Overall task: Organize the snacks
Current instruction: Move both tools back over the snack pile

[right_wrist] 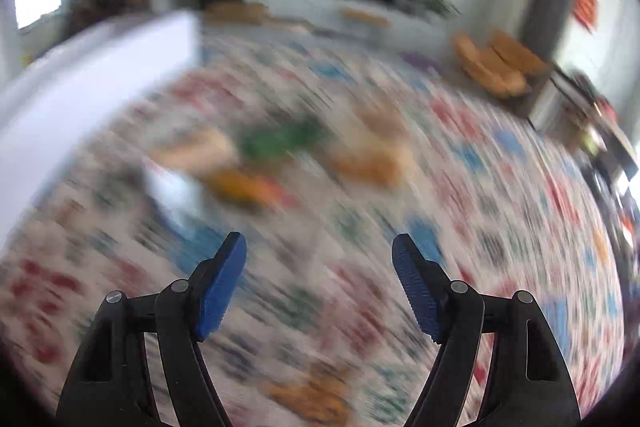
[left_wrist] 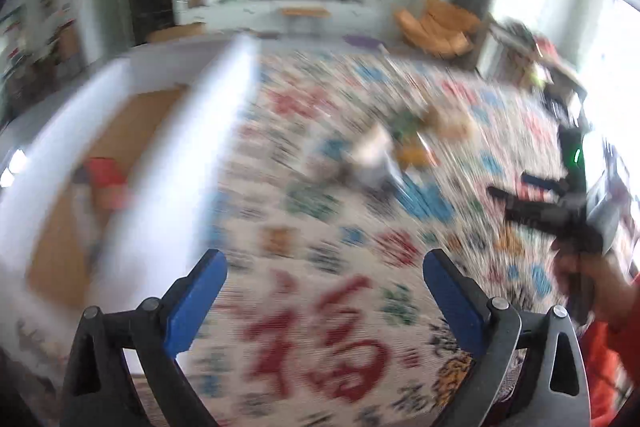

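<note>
Because both views are smeared by motion, the snacks show only as a loose heap of orange, green and pale packets near the middle of the patterned surface, apparently dumped there for sorting. Their long axes and the way they point cannot be told. A white box with a brown floor sits at the surface's left edge, open upward, probably to receive them. The left gripper and the right gripper both stand wide apart with nothing between their blue pads, likely readied for picking.
</note>
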The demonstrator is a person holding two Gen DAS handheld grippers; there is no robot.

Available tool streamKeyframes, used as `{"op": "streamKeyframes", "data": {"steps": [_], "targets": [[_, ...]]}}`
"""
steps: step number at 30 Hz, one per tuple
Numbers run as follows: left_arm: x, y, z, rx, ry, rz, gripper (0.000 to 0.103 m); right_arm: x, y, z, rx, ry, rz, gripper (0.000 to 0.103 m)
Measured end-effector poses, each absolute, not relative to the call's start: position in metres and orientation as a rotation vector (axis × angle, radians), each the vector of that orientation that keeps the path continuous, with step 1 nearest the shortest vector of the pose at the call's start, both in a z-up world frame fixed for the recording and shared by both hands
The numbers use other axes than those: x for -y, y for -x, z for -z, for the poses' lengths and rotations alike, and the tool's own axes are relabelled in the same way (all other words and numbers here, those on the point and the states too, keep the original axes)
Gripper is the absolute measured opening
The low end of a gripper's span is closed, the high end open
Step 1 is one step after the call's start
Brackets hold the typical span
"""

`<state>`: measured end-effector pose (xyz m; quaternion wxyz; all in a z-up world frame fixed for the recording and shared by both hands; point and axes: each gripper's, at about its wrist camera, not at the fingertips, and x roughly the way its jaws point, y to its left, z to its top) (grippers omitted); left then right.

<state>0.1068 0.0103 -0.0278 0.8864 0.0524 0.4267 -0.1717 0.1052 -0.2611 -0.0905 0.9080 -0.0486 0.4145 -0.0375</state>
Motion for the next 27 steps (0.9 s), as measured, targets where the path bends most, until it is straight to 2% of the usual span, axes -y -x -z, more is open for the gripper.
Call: {"op": "streamKeyframes", "data": {"steps": [3,8,15,19,27], "targets": [[0.043,-0.124,0.073,-0.901,-0.208,0.351,0.098,0.316,-0.087,0.121,-0.886,-0.005,0.215,0.078],[0.074,-0.154,0.110,-0.925,-0.256,0.290,0.098,0.352,-0.079,0.124,-0.870,-0.168,0.294,0.078],[0.097,-0.172,0.117,-0.972,-0.131,0.290,0.100,0.348,-0.085,0.129,-0.910,-0.175,0.342,0.088],[0.127,-0.190,0.119,-0.982,-0.166,0.274,0.103,0.355,-0.082,0.126,-0.910,-0.184,0.342,0.089],[0.131,-0.202,0.120,-0.950,-0.125,0.251,0.103,0.355,-0.083,0.127,-0.911,-0.182,0.343,0.089]]}}
